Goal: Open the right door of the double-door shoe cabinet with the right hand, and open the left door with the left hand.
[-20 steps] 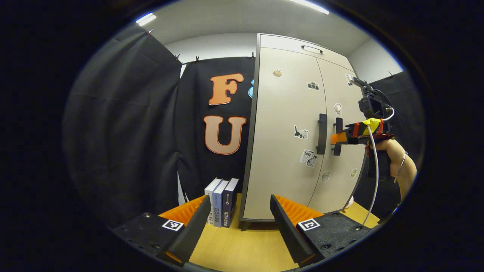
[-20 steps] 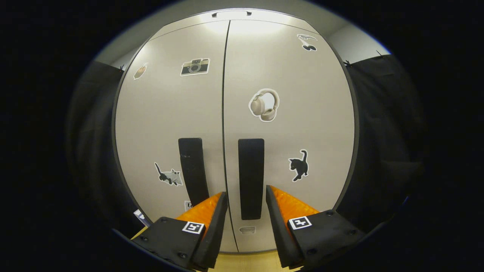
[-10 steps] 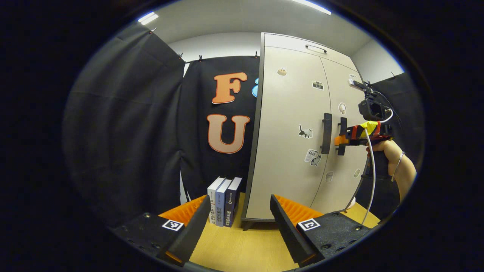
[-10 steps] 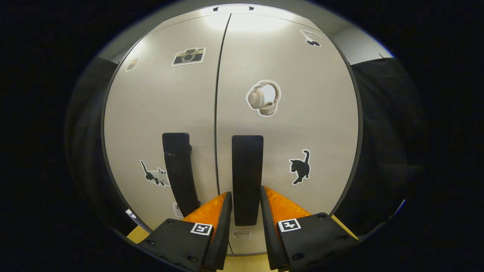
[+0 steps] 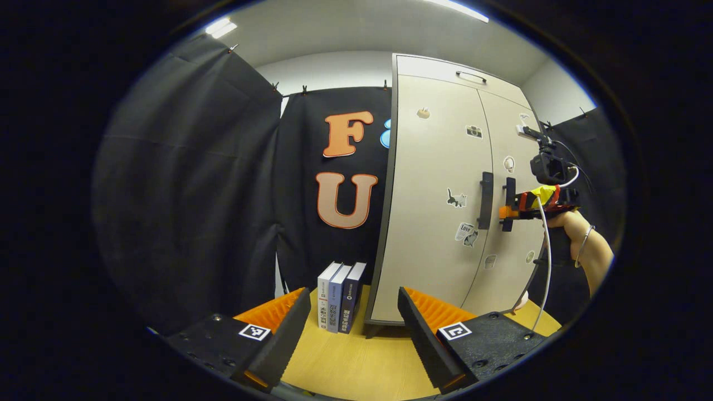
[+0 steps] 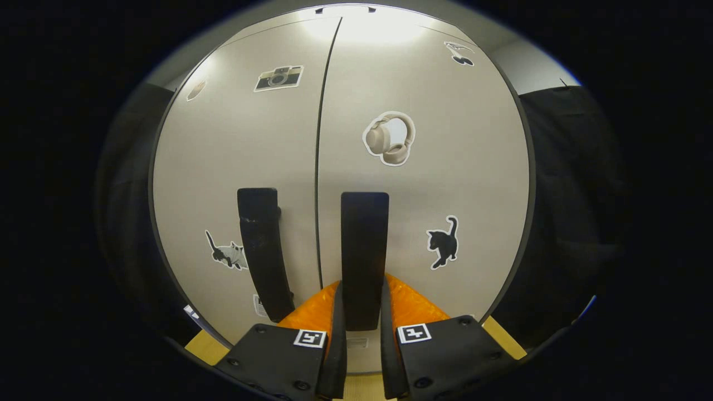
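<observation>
Right gripper (image 6: 363, 312): my fingers (image 6: 336, 334) are clenched on the right handle (image 6: 364, 256), one on each side of its lower part, both pressing on it. In the left gripper view the same gripper (image 5: 509, 211) sits at that handle, held by a hand (image 5: 568, 223) with a bracelet on the wrist.

Left gripper (image 5: 353, 328): released, fingers (image 5: 415, 328) spread wide with nothing between them; it hangs low over the bench (image 5: 356, 362), well apart from the cabinet.

Cabinet (image 5: 434, 223): stands upright on the bench, to the right in the left gripper view, in front of the black cloth wall (image 5: 195, 184).

Right door (image 6: 423, 167): flush with the left one, the seam between them a thin even line; headphone and black cat stickers on it.

Left door (image 6: 245, 167): shut; camera and cat stickers on it.

Left handle (image 6: 262, 250): dark vertical bar just left of the seam, free, nothing touching it.

Books (image 5: 340, 298): three, upright, on the bench just beside the cabinet's left side.
</observation>
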A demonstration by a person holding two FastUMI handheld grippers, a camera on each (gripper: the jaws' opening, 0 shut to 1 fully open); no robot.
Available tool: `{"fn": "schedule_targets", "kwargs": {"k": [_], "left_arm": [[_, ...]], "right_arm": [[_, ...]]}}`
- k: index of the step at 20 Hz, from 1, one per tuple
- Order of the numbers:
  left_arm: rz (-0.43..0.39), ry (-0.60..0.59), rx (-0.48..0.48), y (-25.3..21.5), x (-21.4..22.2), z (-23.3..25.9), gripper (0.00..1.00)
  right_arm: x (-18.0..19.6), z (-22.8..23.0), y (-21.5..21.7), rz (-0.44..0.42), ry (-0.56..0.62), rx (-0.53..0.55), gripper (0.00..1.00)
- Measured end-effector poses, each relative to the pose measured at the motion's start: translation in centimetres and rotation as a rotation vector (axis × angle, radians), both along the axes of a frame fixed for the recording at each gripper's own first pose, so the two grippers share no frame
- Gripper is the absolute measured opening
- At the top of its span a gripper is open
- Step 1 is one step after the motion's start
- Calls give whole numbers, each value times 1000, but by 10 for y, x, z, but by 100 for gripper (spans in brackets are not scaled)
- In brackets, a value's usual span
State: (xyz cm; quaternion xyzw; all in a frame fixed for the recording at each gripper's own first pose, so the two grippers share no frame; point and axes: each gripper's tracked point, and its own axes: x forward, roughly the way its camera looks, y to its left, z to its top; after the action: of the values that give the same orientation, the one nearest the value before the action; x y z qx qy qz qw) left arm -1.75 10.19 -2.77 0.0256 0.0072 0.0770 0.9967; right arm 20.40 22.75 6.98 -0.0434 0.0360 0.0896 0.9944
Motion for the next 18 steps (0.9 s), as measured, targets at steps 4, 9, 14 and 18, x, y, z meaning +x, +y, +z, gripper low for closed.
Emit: {"fn": "schedule_targets", "kwargs": {"k": [4,9,14,18], "left_arm": [[9,1,3,2,-16,-1,94],[6,-23,5,-1,-29,11,94],[9,-39,-3,-3,-47,19,94],[15,-41,1,-7,-56,24,94]], "right_arm": [[-7,2,-4,9,-1,-11,26],[-21,2,-9,47,9,-22,19],[-35,3,-18,68,6,-20,19],[-42,4,-25,77,3,-38,19]]}}
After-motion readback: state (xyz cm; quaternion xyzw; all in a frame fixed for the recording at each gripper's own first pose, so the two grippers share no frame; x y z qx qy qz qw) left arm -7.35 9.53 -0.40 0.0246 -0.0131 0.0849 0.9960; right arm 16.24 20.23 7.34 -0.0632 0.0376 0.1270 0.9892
